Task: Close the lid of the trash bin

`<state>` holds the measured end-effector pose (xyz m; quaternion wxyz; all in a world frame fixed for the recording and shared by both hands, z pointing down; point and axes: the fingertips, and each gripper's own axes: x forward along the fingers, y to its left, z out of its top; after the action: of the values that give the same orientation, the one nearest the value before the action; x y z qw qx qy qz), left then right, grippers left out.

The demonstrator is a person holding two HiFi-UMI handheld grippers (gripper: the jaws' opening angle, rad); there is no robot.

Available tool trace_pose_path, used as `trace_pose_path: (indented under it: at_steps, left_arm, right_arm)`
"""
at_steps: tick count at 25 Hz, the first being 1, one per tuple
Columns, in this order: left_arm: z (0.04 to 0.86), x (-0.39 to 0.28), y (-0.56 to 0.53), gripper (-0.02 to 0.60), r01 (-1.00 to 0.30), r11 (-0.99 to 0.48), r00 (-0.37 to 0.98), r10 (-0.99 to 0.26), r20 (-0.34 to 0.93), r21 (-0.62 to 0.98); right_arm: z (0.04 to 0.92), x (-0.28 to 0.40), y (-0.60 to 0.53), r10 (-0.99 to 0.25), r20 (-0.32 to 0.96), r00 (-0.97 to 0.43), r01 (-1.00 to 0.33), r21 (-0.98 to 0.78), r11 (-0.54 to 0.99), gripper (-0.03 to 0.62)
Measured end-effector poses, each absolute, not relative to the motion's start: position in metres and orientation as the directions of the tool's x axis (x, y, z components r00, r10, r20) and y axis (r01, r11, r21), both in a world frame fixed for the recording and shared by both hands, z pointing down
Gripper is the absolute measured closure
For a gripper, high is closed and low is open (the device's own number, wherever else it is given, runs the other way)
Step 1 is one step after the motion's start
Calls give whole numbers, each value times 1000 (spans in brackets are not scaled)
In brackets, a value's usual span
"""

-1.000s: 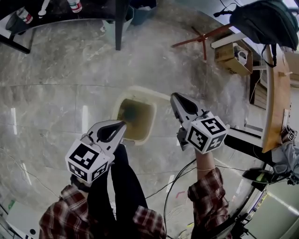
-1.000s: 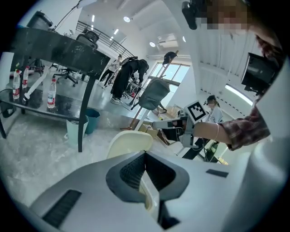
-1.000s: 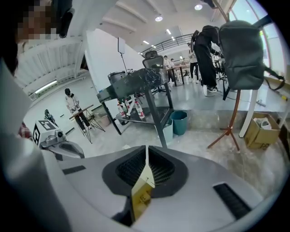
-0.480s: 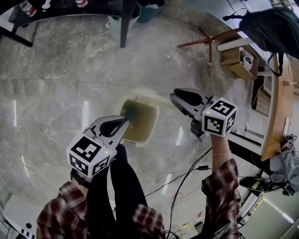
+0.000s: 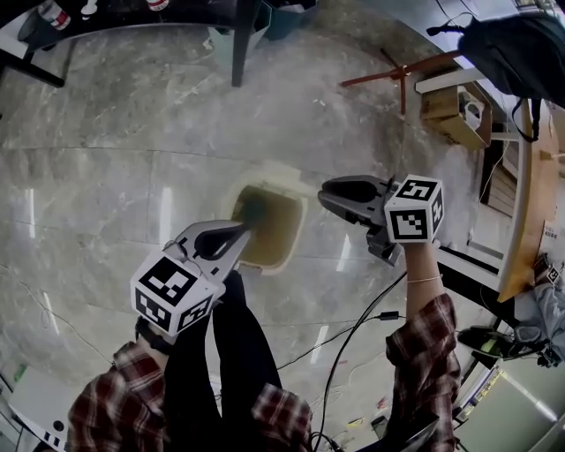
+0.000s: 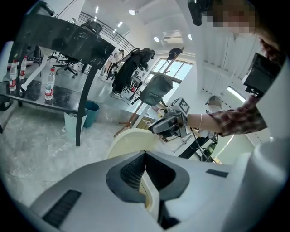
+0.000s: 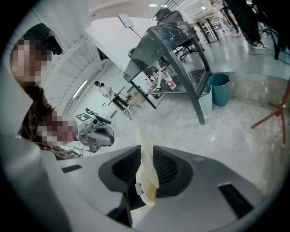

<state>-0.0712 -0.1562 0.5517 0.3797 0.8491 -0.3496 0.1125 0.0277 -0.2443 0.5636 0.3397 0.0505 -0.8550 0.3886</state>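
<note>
A cream trash bin stands open on the marble floor below me, its dark inside showing. Its lid is raised at the far right side. My right gripper points left at the bin's right edge. In the right gripper view it is shut on the thin cream lid. My left gripper lies over the bin's near-left rim. In the left gripper view its jaws are shut with a cream strip, apparently the bin's rim, between them. Each gripper shows in the other's view: the right one, the left one.
A black table's leg and a teal bucket stand at the far side. A wooden tripod, a cardboard box and a desk with a backpack are far right. Cables run across the floor near my legs.
The right gripper has swung from pointing away from me to pointing left at the bin's right edge. The left gripper has stayed at the bin's near rim.
</note>
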Motion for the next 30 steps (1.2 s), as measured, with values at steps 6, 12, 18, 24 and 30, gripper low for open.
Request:
trace_pose_path:
  at_steps: [6, 12, 18, 24, 30]
  left_arm:
    - [548, -60, -141, 571, -655, -487, 753, -485, 444, 578]
    - [552, -48, -121, 571, -633, -508, 773, -450, 447, 584]
    - [576, -43, -102, 571, -630, -486, 776, -426, 465, 605]
    - [608, -41, -79, 571, -637, -465, 771, -394, 500, 615]
    - [646, -46, -67, 571, -655, -454, 755, -362, 547, 604]
  right_arm:
    - [566, 24, -200, 189, 663, -724, -331, -574, 749, 513]
    - [575, 22, -151, 40, 711, -702, -390, -430, 814, 513]
    - [605, 18, -95, -74, 753, -654, -439, -298, 847, 513]
    - [660, 18, -46, -85, 791, -606, -475, -274, 836, 513]
    - [715, 21, -20, -88, 834, -545, -509, -246, 825, 514]
